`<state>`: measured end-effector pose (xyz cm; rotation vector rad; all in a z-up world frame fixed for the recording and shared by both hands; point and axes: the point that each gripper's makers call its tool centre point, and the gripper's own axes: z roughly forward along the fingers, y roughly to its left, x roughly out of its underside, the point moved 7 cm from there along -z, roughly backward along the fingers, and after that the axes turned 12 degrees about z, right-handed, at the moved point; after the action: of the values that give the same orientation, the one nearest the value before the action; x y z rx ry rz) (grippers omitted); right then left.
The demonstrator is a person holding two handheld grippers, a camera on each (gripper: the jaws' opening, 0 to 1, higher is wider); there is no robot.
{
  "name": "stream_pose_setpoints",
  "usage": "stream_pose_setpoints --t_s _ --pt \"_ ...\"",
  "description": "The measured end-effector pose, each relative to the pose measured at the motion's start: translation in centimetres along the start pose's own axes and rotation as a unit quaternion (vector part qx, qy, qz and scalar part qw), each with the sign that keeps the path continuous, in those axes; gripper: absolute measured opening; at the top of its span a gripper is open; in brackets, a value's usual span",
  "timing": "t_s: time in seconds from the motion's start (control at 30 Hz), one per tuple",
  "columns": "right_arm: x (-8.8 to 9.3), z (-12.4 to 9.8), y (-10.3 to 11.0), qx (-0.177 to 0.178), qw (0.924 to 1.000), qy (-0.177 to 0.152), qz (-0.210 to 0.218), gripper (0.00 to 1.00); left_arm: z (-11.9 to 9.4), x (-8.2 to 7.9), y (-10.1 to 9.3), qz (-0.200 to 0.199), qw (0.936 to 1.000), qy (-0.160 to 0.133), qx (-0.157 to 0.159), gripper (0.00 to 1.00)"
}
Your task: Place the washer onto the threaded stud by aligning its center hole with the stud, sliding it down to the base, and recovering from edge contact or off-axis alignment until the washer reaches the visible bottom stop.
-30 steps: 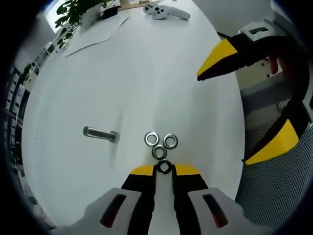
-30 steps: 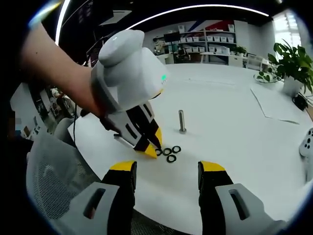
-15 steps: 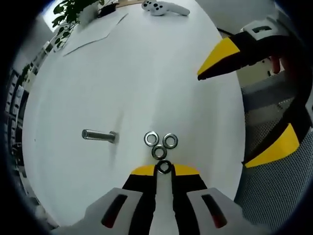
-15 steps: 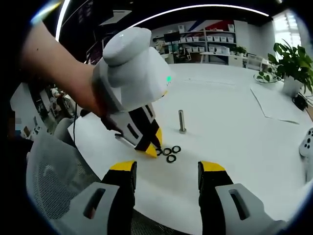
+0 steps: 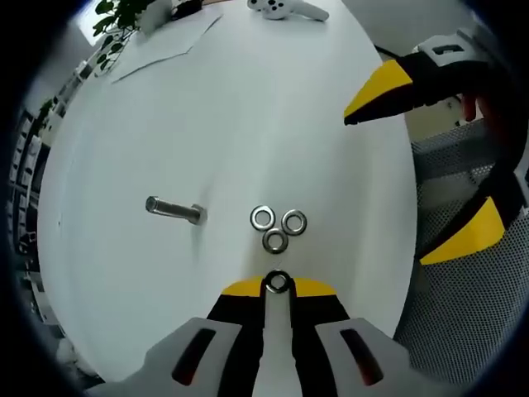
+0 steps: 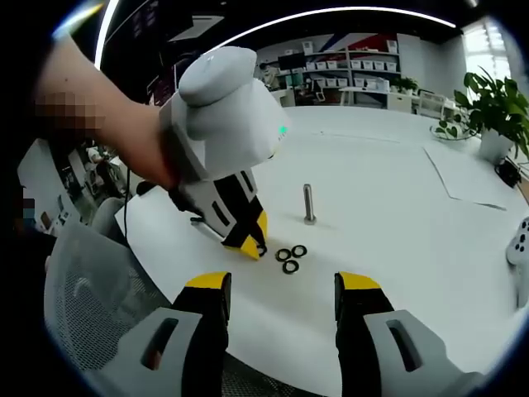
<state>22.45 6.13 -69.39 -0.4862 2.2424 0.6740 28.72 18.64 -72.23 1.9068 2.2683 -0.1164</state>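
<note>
Between the yellow tips of my left gripper (image 5: 277, 285), closed down to a narrow slit, I pinch one washer (image 5: 278, 283), a small dark metal ring held by its rim. From my right gripper view that gripper (image 6: 250, 246) hangs tips-down with the washer raised just off the white surface (image 6: 397, 240), beside the three loose washers (image 6: 290, 257). Those three (image 5: 278, 229) lie flat in a tight triangle just ahead of my tips, shiny and touching or nearly so. The threaded stud (image 5: 174, 210) stands upright on the surface, well apart from the washers; it is a plain grey metal rod (image 6: 308, 204). My right gripper (image 6: 281, 289) is spread wide and holds nothing, its yellow-tipped black jaws (image 5: 426, 157) hovering over the near edge of the surface. Around the stud the surface is smooth, matte and open on every side. Further off lie a sheet of paper (image 5: 157, 45) and a white controller (image 5: 285, 8); a potted plant (image 6: 494, 107) sits at the far edge
</note>
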Motion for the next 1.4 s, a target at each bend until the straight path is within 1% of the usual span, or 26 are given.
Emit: stream_pose_setpoints --t_s 0.2,0.47,0.57,0.67,0.8,0.97,1.1,1.33,1.4 --pt "0.0 0.0 0.0 0.0 1.0 0.0 0.0 0.53 -1.5 0.2 1.4 -0.007 0.9998 -0.015 -0.014 0.08" --pt "0.0 -0.1 0.0 0.002 1.0 -0.001 0.001 0.53 -3.6 -0.2 3.7 -0.016 0.9987 -0.036 -0.032 0.08" --pt "0.0 -0.1 -0.1 0.002 1.0 -0.002 0.002 0.53 -4.4 -0.5 4.5 -0.018 0.9981 -0.044 -0.038 0.08" --pt "-0.1 -0.1 -0.1 0.004 1.0 -0.004 0.003 0.53 -5.3 -1.2 5.3 -0.02 0.9972 -0.056 -0.045 0.08" --pt "-0.1 -0.1 -0.1 0.004 1.0 -0.004 0.003 0.53 -5.9 -2.1 6.1 -0.021 0.9961 -0.069 -0.051 0.08" --pt "-0.1 -0.1 -0.2 0.005 1.0 -0.004 0.004 0.53 -5.9 -3.0 6.4 -0.009 0.9961 -0.072 -0.05 0.08" --pt "-0.1 0.0 -0.2 0.005 1.0 -0.004 0.004 0.53 -5.6 -3.5 6.6 -0.008 0.9963 -0.072 -0.046 0.08" --pt "-0.1 -0.1 -0.2 0.006 1.0 -0.005 0.005 0.53 -4.9 -4.0 6.7 -0.007 0.9966 -0.071 -0.042 0.08" --pt "-0.1 -0.1 -0.2 0.006 1.0 -0.005 0.005 0.53 -4.6 -4.0 6.6 0.0 0.9968 -0.068 -0.043 0.08"
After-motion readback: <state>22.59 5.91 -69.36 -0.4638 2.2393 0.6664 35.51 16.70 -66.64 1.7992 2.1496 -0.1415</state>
